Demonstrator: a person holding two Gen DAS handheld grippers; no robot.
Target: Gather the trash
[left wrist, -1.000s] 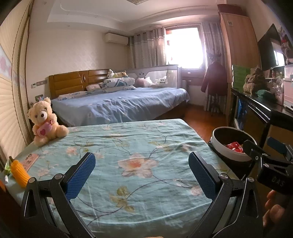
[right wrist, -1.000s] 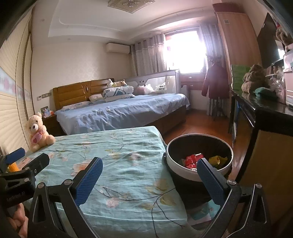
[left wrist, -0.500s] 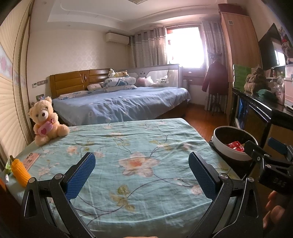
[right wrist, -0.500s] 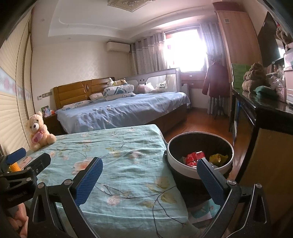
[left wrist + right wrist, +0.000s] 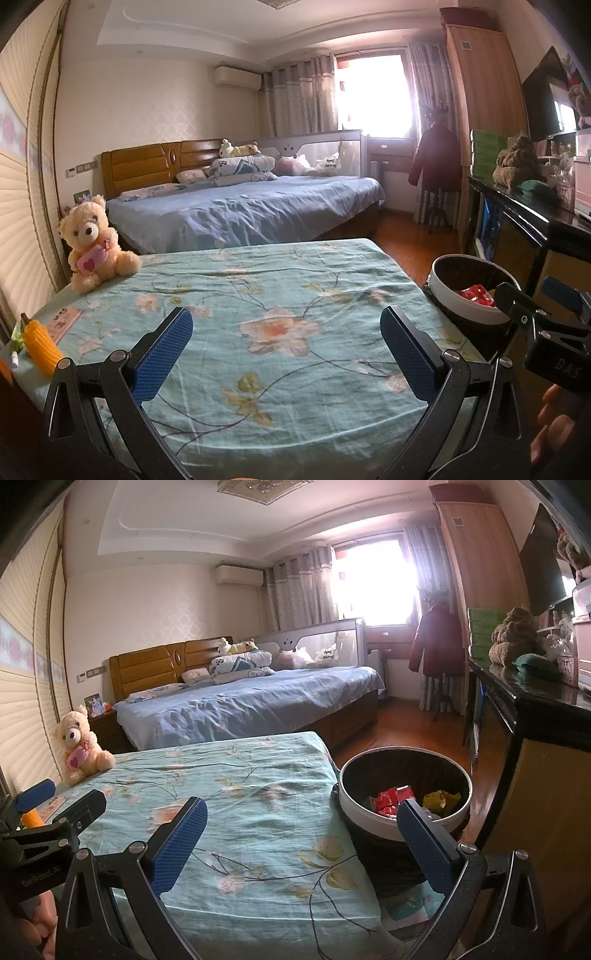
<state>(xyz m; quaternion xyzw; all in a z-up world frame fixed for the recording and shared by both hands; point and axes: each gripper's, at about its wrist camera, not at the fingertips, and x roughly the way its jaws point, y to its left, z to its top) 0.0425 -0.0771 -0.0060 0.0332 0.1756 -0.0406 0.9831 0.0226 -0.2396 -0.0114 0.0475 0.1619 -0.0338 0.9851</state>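
Observation:
A round white-rimmed trash bin (image 5: 404, 805) with a black liner stands on the floor right of the table; it also shows in the left wrist view (image 5: 448, 295). Red wrappers (image 5: 391, 797) and a yellow wrapper (image 5: 441, 799) lie inside it. My left gripper (image 5: 286, 352) is open and empty, low over the near edge of the flowered tablecloth (image 5: 258, 295). My right gripper (image 5: 303, 842) is open and empty, over the table's right side beside the bin. Each gripper shows in the other's view.
A teddy bear (image 5: 92, 243) sits at the table's far left corner. An orange corn-shaped object (image 5: 40, 343) and a pink card (image 5: 64, 319) lie at the left edge. A black counter (image 5: 535, 709) stands right of the bin. A blue bed (image 5: 240, 210) lies beyond the table.
Both views have shifted slightly, as both grippers drew back and rose a little. Both stay open and empty. Nothing on the table or in the bin has moved.

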